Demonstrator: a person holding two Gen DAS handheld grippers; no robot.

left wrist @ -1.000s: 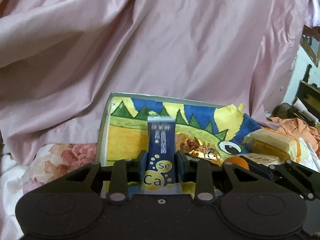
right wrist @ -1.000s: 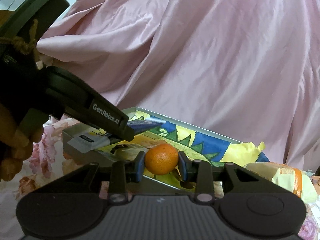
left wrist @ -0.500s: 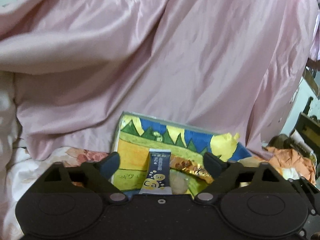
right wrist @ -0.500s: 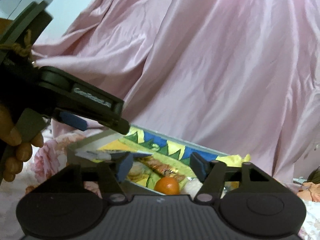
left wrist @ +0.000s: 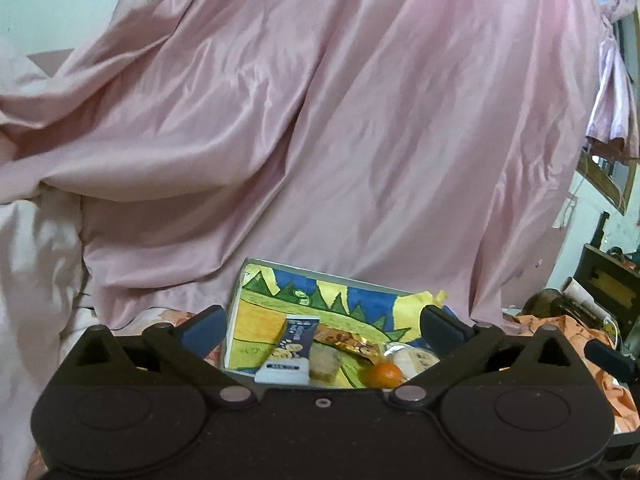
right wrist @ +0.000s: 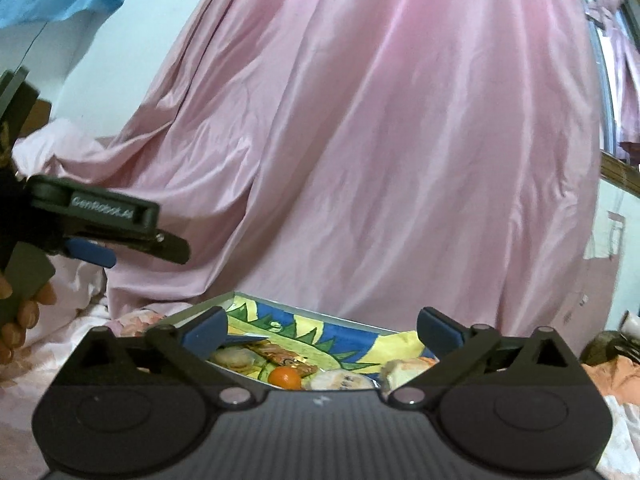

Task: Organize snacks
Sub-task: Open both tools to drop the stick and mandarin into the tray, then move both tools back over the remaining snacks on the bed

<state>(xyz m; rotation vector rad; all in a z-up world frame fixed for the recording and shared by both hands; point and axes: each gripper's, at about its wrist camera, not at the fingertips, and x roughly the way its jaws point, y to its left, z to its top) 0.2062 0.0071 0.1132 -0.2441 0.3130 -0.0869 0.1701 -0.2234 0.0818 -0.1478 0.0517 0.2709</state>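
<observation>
The tray (left wrist: 256,312) with a bright painted landscape lies on the bedding. In it are a blue snack packet (left wrist: 294,344), a gold wrapper (left wrist: 346,340), an orange (left wrist: 384,374) and round wrapped pastries (left wrist: 414,358). My left gripper (left wrist: 322,326) hovers behind and above the tray, its jaws opening wide, and nothing is between them. My right gripper (right wrist: 322,330) hangs likewise over the tray rim (right wrist: 200,312) with jaws opening and empty; the orange (right wrist: 285,378) lies below it. One of the left gripper's fingers (right wrist: 116,214) shows at the left edge.
A pink satin sheet (left wrist: 320,140) is draped behind the tray. Floral bedding (right wrist: 132,316) lies to the left, an orange cloth (left wrist: 560,332) and dark furniture (left wrist: 608,280) to the right. A person's hand (right wrist: 24,312) holds the left gripper's handle.
Both grippers opened: the left let go of the blue packet, the right let go of the orange. Both things now lie in the tray. Both grippers drew back and rose.
</observation>
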